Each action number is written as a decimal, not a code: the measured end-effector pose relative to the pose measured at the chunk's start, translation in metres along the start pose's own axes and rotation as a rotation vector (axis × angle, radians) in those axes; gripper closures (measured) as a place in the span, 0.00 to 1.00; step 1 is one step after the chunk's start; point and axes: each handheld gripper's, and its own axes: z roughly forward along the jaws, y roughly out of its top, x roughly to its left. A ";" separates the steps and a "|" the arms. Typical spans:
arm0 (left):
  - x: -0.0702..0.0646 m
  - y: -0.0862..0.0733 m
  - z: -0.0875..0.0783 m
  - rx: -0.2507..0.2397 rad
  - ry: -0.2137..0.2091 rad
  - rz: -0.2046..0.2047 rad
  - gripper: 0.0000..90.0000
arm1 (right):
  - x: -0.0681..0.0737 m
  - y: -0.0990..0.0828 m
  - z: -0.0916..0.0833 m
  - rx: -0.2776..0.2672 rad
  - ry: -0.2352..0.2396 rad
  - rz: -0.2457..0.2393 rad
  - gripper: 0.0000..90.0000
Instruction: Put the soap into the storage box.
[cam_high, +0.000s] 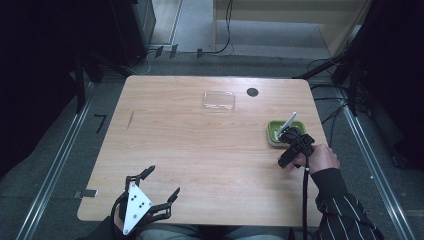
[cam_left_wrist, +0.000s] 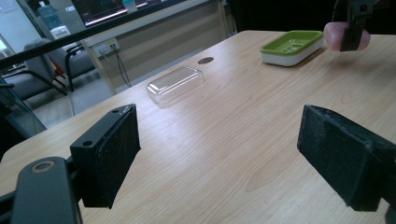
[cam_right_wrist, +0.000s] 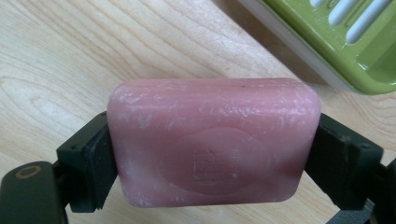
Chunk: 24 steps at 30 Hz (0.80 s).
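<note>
Right gripper (cam_right_wrist: 210, 154) has its jaws clamped on the short ends of a pink soap bar (cam_right_wrist: 212, 140), carried clear of the desk (cam_high: 200, 150) just beside the green soap dish (cam_right_wrist: 336, 42), probably so it can be lowered flat into the slotted tray. Left gripper (cam_left_wrist: 219, 154) rests at the near desk edge, jaws wide apart and empty; the clear lid (cam_left_wrist: 175, 84) lies well apart from both.

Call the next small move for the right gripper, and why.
Probably carry the pink soap bar a little further, over the green soap dish, then lower it. The right gripper is shut on the bar's two ends, it hangs above the table just short of the dish, and the dish looks empty.
</note>
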 end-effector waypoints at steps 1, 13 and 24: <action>0.000 0.000 0.000 -0.002 0.000 -0.003 0.15 | -0.003 0.001 0.000 -0.002 0.001 0.007 0.15; 0.000 0.000 0.000 -0.001 0.001 -0.004 0.15 | -0.012 0.010 -0.003 -0.015 0.006 0.038 0.15; 0.000 0.000 0.000 0.000 0.001 -0.003 0.15 | -0.020 0.015 -0.005 -0.025 0.007 0.058 0.15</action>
